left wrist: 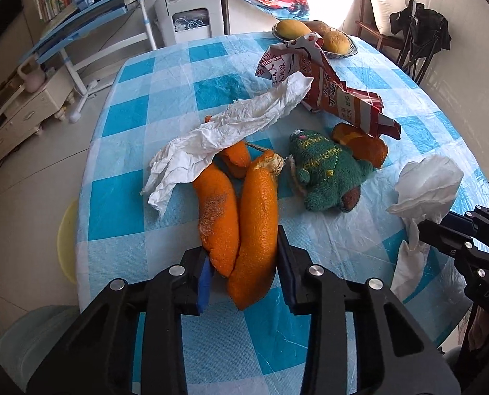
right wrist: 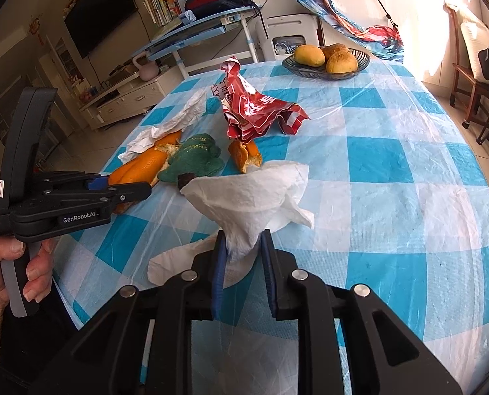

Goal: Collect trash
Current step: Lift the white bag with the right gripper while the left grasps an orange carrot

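Both grippers are loaded. The left gripper (left wrist: 244, 279) is clamped on a long orange peel (left wrist: 241, 230) whose near end sits between the pads; its long axis runs from the gripper toward 12 o'clock, and its far end lies under a crumpled tissue (left wrist: 224, 138) that trails away toward 1 o'clock. The right gripper (right wrist: 243, 273) pinches a second tissue (right wrist: 251, 194) at its narrow neck, the loose part fanning out above the pads and a tail drooping toward 8 o'clock. The rest of the trash lies on the checked counter (right wrist: 392, 164): from the right wrist view, a small peel (right wrist: 244, 156) at 12 o'clock just beyond the held tissue, and a red wrapper (right wrist: 257, 112) farther along the same line. A green plush toy (left wrist: 326, 171) lies between the two peels, just beside both; it looks like a keepsake rather than rubbish, though that is a judgement. A fruit bowl (right wrist: 326, 65) stands at the far edge. The right gripper is the nearer one to the small peel and the wrapper, but neither gripper is free. No bin shows clearly in either view; a yellow shape (left wrist: 66, 240) and a pale one (left wrist: 30, 339) beyond the counter's left edge are cut off and could be containers, I cannot tell. The held tissue hides part of the toy from the right wrist.
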